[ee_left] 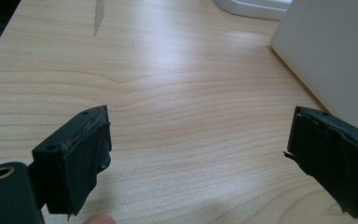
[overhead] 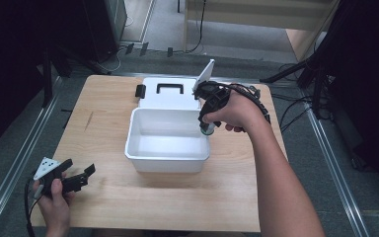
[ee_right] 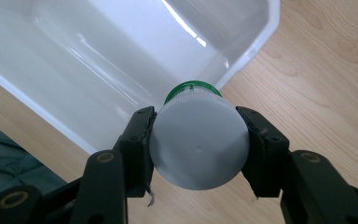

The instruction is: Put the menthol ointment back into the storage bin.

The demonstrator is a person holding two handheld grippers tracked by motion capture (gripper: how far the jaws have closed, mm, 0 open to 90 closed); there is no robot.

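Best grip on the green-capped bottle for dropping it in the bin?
Grip the bottle across its round body near the base, jaws on opposite sides, as the right gripper has it. The curved wall gives two matched contact lines. That leaves the green cap end pointing toward the bin, clear of the jaws.

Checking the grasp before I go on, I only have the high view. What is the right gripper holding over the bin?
Observer: In the right gripper view, the right gripper is shut on a grey bottle, a jaw pressing on each side.
Operator: Cap on?
Observer: Yes, a green cap is on the end that points toward the white bin.
Operator: Left gripper?
Observer: Open. In the left gripper view, the left gripper has bare wooden table between its jaws, with the bin's wall off to the right.
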